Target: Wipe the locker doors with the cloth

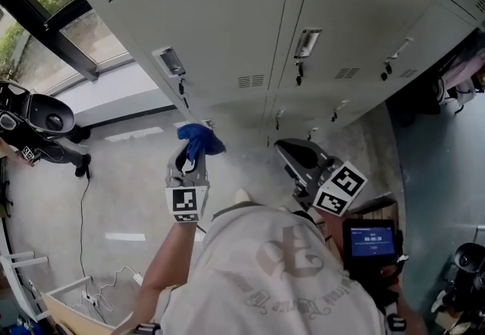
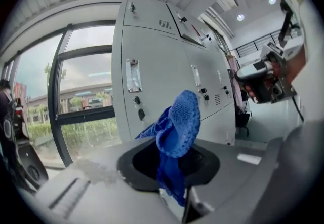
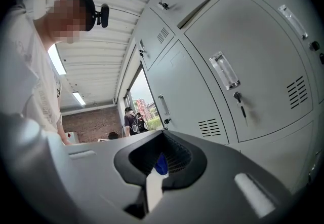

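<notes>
A thin black cable [image 1: 82, 227] trails across the pale floor [image 1: 129, 174] beside a large window [image 1: 83, 38]. A small lit screen [image 1: 371, 241] shows at lower right, and a distant person with a backpack [image 3: 132, 121] stands beside a brick wall [image 3: 96, 124].

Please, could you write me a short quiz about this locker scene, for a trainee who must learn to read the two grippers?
1. Choose one: the left gripper holds A) a blue cloth, B) a key, C) nothing.
2. True or false: the right gripper has its jaws clamped on a locker handle.
3. Fill in the missing word: the locker doors are light ___ in colour.
Key: 1 A. 2 False; its jaws are shut on nothing. 3 grey.
</notes>
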`<state>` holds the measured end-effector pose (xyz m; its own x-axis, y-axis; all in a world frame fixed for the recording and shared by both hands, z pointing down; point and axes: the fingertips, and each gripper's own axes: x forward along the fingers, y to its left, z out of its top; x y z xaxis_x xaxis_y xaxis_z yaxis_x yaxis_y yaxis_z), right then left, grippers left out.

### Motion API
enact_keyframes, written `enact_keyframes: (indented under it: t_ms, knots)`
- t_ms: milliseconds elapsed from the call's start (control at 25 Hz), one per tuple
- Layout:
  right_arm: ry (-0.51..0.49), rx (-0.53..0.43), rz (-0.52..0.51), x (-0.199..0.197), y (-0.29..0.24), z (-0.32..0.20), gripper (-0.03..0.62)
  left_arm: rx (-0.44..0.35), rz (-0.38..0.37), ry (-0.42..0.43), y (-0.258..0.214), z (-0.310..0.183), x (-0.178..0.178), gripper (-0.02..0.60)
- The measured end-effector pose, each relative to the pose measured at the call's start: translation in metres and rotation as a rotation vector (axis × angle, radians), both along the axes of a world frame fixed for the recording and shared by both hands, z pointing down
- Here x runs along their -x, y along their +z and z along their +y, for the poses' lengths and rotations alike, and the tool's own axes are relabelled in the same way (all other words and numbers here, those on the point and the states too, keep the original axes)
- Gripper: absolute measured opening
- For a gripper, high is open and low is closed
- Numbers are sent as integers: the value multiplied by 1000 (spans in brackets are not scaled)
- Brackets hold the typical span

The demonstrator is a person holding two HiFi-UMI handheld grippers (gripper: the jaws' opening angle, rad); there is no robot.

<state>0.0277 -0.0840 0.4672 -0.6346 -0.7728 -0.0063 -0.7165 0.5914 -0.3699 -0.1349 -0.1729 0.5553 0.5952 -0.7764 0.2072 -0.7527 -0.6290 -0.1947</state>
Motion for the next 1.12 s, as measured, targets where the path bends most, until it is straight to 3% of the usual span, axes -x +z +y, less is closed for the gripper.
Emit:
enact_keyframes:
  t_ms: [120, 280, 800, 1120]
  knots:
    - [13, 1, 16, -15, 2, 14, 6, 111, 114, 41, 3, 30, -20, 77]
    - [-11, -24, 59, -29, 7, 24, 8, 146, 195, 72, -6, 62, -47, 77]
    - [-24, 1, 41, -86, 33, 100, 6, 148, 216, 153, -18, 138, -124, 78]
    - [-40, 27, 20, -97, 43, 130, 6, 200, 252, 133, -13, 169, -136, 78]
